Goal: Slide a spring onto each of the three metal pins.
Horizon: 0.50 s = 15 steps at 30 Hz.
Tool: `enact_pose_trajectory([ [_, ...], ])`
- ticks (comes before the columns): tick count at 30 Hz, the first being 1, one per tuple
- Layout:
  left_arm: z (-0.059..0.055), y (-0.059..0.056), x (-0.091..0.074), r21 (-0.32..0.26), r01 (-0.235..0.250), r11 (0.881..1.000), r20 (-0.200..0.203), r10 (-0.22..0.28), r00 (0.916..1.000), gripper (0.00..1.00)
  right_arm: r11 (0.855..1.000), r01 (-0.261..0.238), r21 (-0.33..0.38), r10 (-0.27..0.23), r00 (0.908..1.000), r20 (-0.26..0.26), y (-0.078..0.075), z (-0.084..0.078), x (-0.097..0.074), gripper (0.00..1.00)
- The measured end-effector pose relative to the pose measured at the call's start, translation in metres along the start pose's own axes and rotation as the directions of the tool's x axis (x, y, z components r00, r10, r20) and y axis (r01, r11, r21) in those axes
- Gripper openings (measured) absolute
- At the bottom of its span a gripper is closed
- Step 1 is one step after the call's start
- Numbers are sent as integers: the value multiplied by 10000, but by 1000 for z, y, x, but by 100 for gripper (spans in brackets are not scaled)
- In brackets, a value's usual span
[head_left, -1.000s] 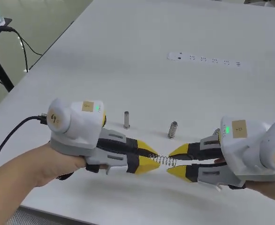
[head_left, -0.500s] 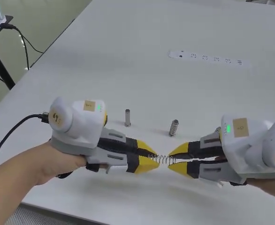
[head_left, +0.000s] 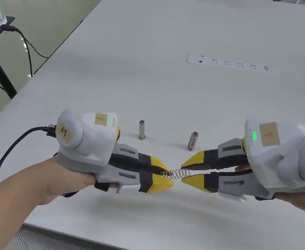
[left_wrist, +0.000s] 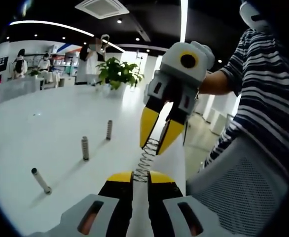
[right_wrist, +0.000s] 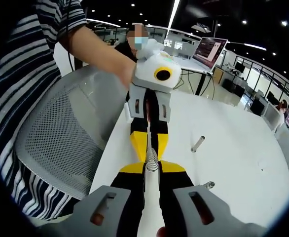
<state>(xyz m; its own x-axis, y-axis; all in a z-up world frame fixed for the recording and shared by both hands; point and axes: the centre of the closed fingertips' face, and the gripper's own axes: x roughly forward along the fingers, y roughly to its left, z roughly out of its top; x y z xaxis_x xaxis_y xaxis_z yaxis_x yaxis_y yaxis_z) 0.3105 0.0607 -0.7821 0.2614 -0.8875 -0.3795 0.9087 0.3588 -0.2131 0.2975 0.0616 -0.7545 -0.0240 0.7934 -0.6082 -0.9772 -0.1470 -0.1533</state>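
A small steel spring [head_left: 178,174] hangs level above the table's near edge, between my two grippers. My left gripper [head_left: 168,178] is shut on its left end, and in the left gripper view the spring [left_wrist: 145,160] rises from between the yellow jaws. My right gripper [head_left: 188,173] faces it tip to tip, its jaws shut around the spring's other end [right_wrist: 152,163]. Behind them on the white table stand a bare metal pin [head_left: 142,130] and a pin carrying a spring [head_left: 193,140]. The left gripper view shows a third pin [left_wrist: 109,129], also with a spring.
A white power strip [head_left: 228,65] lies far back on the table [head_left: 142,62]. A black cable [head_left: 17,146] runs off the left gripper over the table's left edge. A grey mesh chair [right_wrist: 60,133] and the person's striped sleeve are close behind the grippers.
My right gripper has moved left toward the left one and its jaws have narrowed from wide open onto the spring's free end. The left gripper has kept its hold.
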Motion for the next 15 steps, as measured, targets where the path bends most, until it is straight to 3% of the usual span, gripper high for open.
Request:
enact_pose_trajectory([
  [15,1,-3,6,81,-44,10000,-31,44,10000,4,9998,32,221,-49,9972,741,0,22,2,7],
])
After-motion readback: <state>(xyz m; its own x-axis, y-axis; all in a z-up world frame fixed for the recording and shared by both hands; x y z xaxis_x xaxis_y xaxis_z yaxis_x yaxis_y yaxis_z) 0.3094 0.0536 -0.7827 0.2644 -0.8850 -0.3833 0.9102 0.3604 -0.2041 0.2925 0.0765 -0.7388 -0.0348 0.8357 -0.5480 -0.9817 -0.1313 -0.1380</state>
